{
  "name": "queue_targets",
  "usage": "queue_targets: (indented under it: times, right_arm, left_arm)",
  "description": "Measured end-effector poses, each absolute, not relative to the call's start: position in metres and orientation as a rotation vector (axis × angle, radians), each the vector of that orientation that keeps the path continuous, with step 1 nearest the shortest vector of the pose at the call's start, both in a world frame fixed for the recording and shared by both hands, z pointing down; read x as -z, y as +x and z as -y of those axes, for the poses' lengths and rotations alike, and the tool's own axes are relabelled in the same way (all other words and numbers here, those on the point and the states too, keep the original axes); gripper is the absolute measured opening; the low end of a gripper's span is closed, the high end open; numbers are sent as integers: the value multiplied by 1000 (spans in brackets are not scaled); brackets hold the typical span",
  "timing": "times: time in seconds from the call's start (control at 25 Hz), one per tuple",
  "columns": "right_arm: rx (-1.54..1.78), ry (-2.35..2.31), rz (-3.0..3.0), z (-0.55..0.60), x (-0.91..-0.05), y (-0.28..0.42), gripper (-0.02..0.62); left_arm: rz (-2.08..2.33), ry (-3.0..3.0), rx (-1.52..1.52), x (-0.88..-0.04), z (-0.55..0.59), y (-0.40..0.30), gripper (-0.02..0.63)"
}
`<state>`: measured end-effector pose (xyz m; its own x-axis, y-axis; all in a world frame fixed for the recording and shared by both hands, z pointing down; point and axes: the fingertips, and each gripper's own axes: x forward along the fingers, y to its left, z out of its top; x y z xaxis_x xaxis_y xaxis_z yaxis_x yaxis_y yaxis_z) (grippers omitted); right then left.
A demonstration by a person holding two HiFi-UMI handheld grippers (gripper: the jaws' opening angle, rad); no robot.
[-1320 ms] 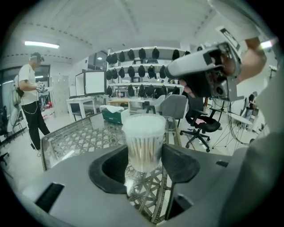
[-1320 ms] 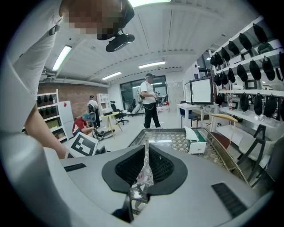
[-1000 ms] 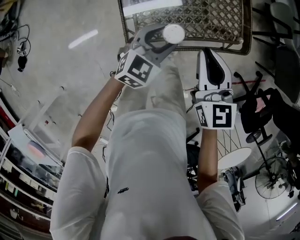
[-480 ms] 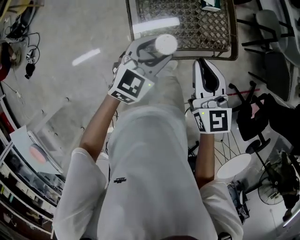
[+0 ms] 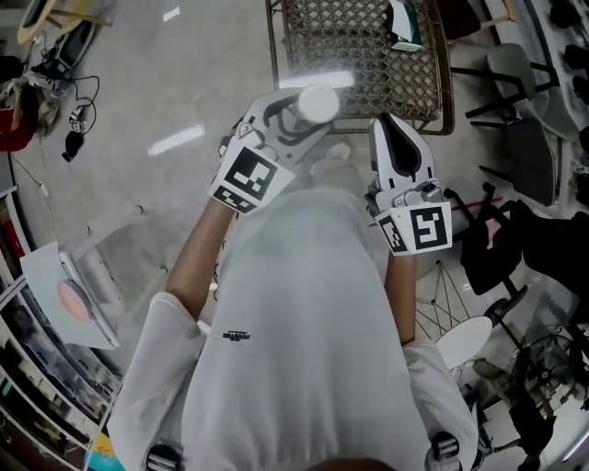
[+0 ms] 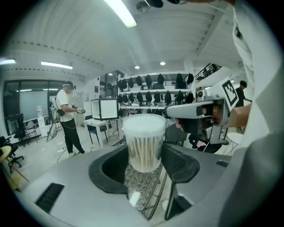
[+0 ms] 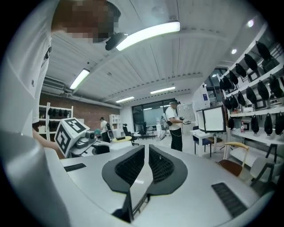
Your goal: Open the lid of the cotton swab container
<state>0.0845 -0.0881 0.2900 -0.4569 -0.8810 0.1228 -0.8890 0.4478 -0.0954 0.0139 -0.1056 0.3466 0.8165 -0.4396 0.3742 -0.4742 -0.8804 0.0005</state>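
Observation:
The cotton swab container (image 6: 143,146) is a clear round tub packed with upright swabs, and its white lid (image 6: 143,123) is in place on top. My left gripper (image 6: 144,156) is shut on the tub's lower body and holds it upright in the air. From the head view the lid (image 5: 317,101) is a white disc at the tip of the left gripper (image 5: 304,118). My right gripper (image 5: 394,131) is just to its right, raised and apart from the tub. Its jaws (image 7: 146,155) are shut with nothing between them.
A woven wire table (image 5: 368,51) stands on the floor ahead, with a dark and white object (image 5: 405,23) on it. Black chairs (image 5: 515,147) are at the right. One person (image 6: 69,116) stands by desks in the room, and the same figure (image 7: 175,125) shows in the right gripper view.
Both grippers sit slightly further right and lower in the head view as the view shifts. The tub stays gripped with its lid on, and the right jaws stay shut.

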Motion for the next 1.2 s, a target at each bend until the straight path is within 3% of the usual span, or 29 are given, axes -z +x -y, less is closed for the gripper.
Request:
queue_targets:
  times: [0.56,0.76,1.0,1.2]
  right_arm:
    - [-138,1449,2744,67,-258,62,5]
    - [-146,1310,2781,64,-254,55,152]
    - [-100,993,2875,52,-246,27,231]
    - [-40,779,2862,49,-248,6,259]
  left_arm:
    - [686,2935,-545,-328,85,4,229]
    - [634,2937,-541,-325,80,10,229]
    - [546,2984,-592,-323,69,12,229]
    - [494,3038,-643,-323,65,9,229]
